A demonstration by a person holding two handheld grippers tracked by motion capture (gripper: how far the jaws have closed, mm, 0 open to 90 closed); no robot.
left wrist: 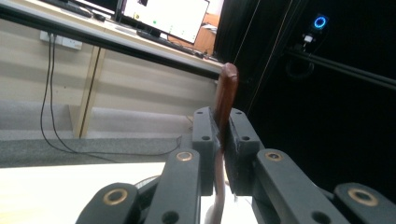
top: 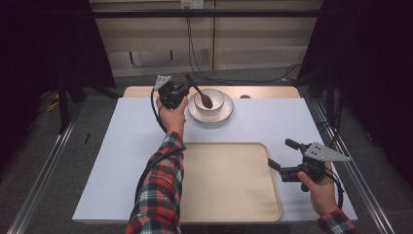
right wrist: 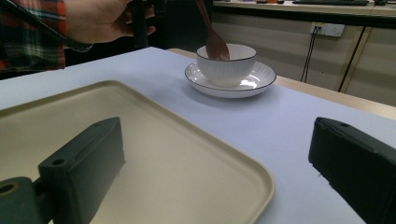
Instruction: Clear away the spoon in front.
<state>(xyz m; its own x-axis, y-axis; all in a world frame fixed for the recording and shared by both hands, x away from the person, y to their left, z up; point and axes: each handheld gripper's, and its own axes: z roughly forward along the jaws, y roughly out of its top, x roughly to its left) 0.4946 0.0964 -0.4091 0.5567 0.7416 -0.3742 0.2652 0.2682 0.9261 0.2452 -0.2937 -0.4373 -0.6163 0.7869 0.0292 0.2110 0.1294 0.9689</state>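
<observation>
My left gripper (top: 186,87) is shut on the handle of a brown wooden spoon (top: 200,95), whose head hangs over a white bowl (top: 210,100) on a white plate (top: 222,113) at the table's far middle. In the left gripper view the spoon's handle (left wrist: 225,100) rises between the two pads (left wrist: 203,130) pressed against it. Over in the right gripper view the spoon (right wrist: 214,39) dips into the bowl (right wrist: 227,65). At the near right, beside the beige tray (top: 229,180), my right gripper (top: 281,154) is open with nothing between its fingers.
A pale sheet (top: 126,146) covers the table, with a wooden strip (top: 263,91) along its far edge. Cables (top: 195,53) hang down the wall behind. The tray (right wrist: 177,172) lies bare in front of my right gripper.
</observation>
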